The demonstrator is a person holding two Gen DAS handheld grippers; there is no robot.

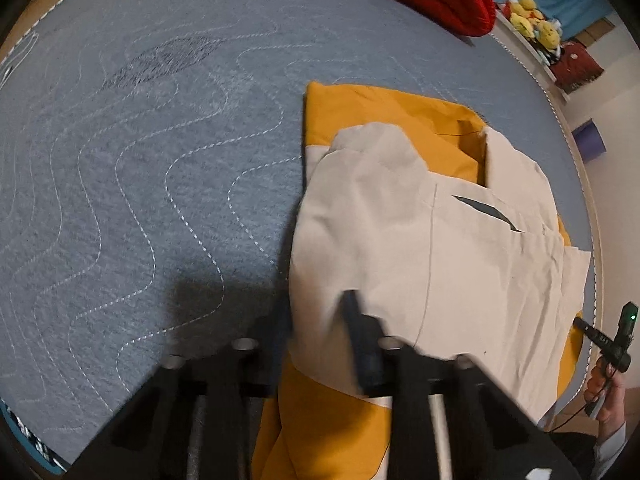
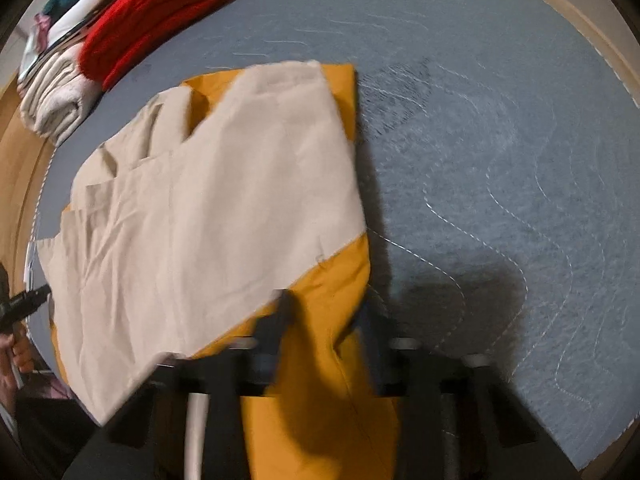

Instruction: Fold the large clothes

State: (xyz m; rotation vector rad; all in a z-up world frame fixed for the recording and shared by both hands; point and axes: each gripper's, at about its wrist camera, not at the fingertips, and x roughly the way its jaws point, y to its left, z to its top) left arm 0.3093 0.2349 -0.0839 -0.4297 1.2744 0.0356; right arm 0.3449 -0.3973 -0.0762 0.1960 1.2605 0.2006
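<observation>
While both grippers, left gripper (image 1: 320,320) and right gripper (image 2: 320,316), pinch the garment's (image 1: 420,240) near edge, bare blue mat (image 1: 140,180) spreads beside it.

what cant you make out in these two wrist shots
- Left wrist view: the left gripper has one finger showing; the other is behind the cream and mustard garment.
- Right wrist view: the right gripper is blurred, so its pad contact on the cloth is unclear.
- Both views: the garment's near edge runs under the grippers and off the bottom.
- Right wrist view: the folded pile is cut by the rim.
</observation>
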